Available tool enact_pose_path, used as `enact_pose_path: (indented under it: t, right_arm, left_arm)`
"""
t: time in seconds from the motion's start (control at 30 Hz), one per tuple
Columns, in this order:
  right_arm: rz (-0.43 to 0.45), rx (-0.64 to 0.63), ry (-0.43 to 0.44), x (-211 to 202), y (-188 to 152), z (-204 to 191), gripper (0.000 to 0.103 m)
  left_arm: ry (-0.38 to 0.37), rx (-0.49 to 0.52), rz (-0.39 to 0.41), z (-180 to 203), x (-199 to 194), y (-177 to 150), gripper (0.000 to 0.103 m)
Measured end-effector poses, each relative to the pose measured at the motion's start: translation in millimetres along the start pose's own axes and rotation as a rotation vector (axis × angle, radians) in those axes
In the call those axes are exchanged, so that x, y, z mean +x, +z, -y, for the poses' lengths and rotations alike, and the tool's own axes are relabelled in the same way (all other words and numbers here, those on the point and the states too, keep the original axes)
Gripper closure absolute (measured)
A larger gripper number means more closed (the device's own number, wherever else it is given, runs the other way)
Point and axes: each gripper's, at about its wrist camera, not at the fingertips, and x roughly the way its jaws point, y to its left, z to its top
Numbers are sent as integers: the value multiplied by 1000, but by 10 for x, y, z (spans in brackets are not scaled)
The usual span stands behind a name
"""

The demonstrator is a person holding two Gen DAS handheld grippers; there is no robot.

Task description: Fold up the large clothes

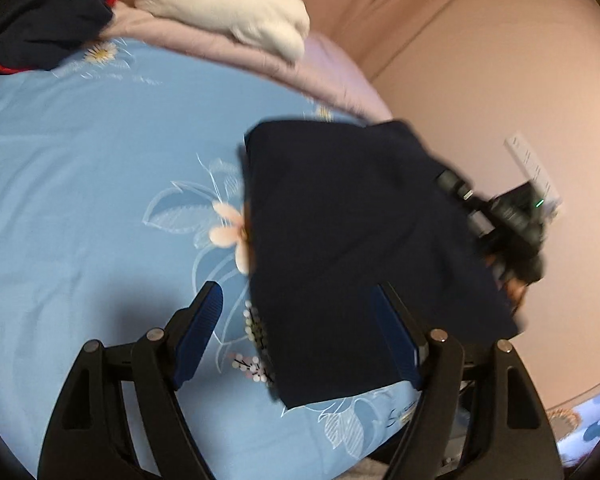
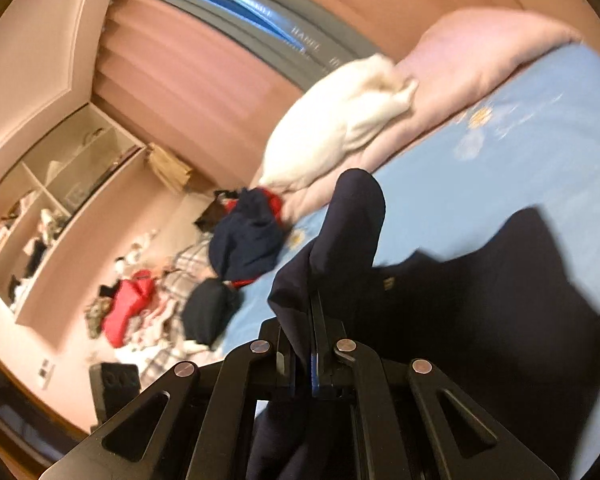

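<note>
1. A home bedroom is shown.
2. A bed (image 1: 80, 200) is spread with a blue flowered sheet, and a pink quilt (image 1: 228, 52) and white pillow (image 2: 332, 128) are laid on it.
3. Pink curtains (image 2: 188, 76) are hung along a window (image 2: 236, 0).
4. Open shelves (image 2: 56, 184) are set in the wall.
5. Clothes (image 2: 128, 304) are scattered on the floor.

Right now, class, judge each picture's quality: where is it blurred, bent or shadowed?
Left wrist view: fisheye curves the blue bedsheet; the dark garment is motion-smeared, the left gripper casts a shadow. Right wrist view: window and white pillow streak; fingers stay sharp.
</note>
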Motion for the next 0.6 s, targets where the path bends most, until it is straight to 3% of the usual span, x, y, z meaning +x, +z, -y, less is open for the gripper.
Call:
enact_pose_path:
  t: [0.2, 0.33, 0.47, 0.6]
  right_arm:
    - [75, 56, -36, -173, 47, 333, 98]
    - [20, 111, -90, -44, -44, 764, 98]
    - [29, 232, -94, -9, -107, 1280, 98]
    - [-12, 217, -153, 89, -138, 1358, 98]
  left_arm:
    - [39, 127, -76, 388, 584, -76, 27]
    - [101, 235, -84, 586, 928, -101, 27]
    - [148, 335, -115, 785, 1280, -242, 27]
    - [209, 385, -160, 807, 1624, -348, 27]
